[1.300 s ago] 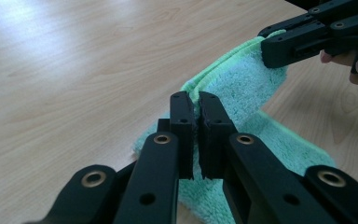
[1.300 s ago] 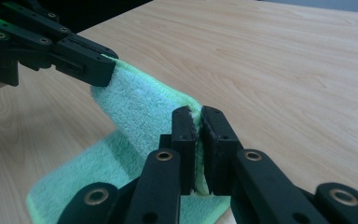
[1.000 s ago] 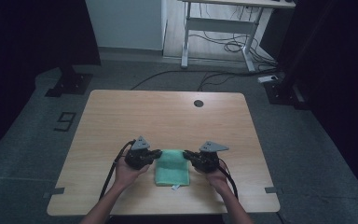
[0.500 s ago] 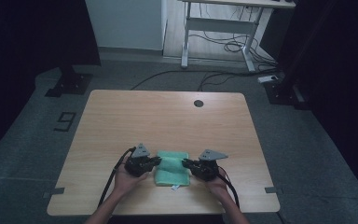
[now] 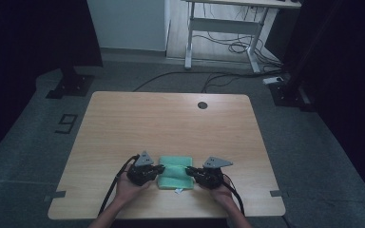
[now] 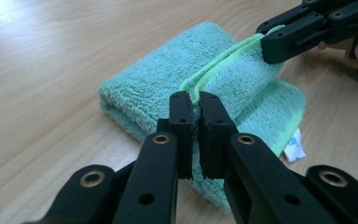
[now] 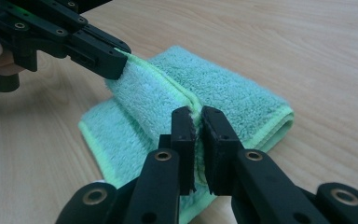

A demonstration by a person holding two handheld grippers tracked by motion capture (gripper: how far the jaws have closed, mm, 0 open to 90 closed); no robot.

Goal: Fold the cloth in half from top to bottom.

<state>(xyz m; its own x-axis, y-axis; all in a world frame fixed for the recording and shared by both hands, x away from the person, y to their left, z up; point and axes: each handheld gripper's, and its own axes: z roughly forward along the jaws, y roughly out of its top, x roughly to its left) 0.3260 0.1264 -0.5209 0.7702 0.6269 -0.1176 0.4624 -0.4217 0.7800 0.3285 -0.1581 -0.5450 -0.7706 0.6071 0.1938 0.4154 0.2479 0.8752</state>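
Nearest to me, my left hand (image 5: 126,187) and my right hand (image 5: 222,192) come in over the near edge of the pale wooden table (image 5: 171,118); each carries a black two-jaw tool with a cable trailing back toward me. My left gripper (image 6: 195,108) has its jaws pressed almost together on the bright hemmed edge of the mint-green terry towel (image 5: 175,172), pinching it at the left corner; my right gripper (image 7: 196,119) is clamped just as narrowly on the same hem at the right corner; between the two, that top layer of cloth is lifted off the layers beneath and hangs as a short raised fold. In the left gripper view the right gripper shows at the far right, biting the hem; in the right gripper view the left gripper shows at the far left, doing likewise. The towel lies folded in the near middle of the table, between my hands; a small white label (image 6: 294,148) pokes out from under its near edge. Farther off, a small dark round grommet (image 5: 202,105) sits near the table's far edge; beyond it, on the grey floor, stands a white desk frame (image 5: 221,28) with loose cables (image 5: 228,47) beneath it.
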